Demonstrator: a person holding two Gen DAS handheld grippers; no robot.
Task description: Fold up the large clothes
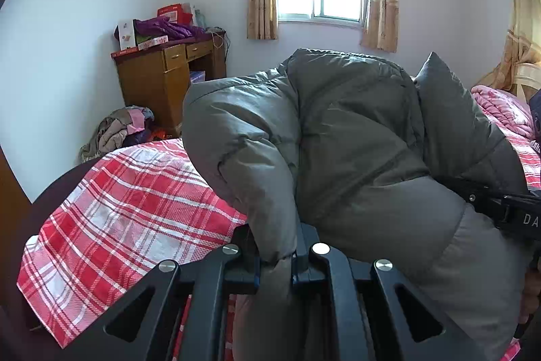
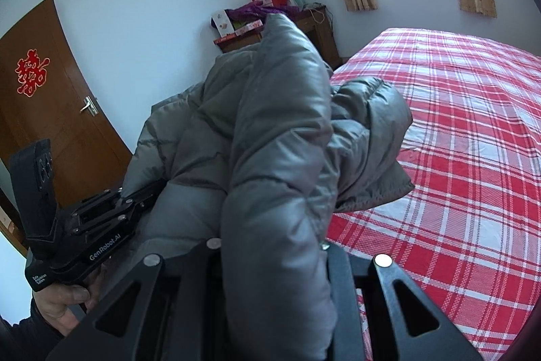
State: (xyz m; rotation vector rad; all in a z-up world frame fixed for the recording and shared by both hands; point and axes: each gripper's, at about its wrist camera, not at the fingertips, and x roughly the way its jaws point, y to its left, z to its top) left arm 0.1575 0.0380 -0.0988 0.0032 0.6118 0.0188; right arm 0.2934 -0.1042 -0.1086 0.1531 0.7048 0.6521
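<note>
A bulky grey-green puffer jacket hangs bunched above the foot of the bed, which has a red-and-white plaid sheet. My left gripper is shut on a fold of the jacket, with fabric pinched between its dark fingers. My right gripper is shut on another thick fold of the jacket, which hides its fingertips. In the right wrist view a hand holds the left gripper at the lower left, its tips buried in the jacket. The right gripper enters the left wrist view from the right edge.
The plaid bed spreads wide to the right. A wooden desk with boxes and a purple garment stands by the far wall. Clothes lie piled on the floor beside it. A pink quilt lies at the bed's head. A brown door is shut.
</note>
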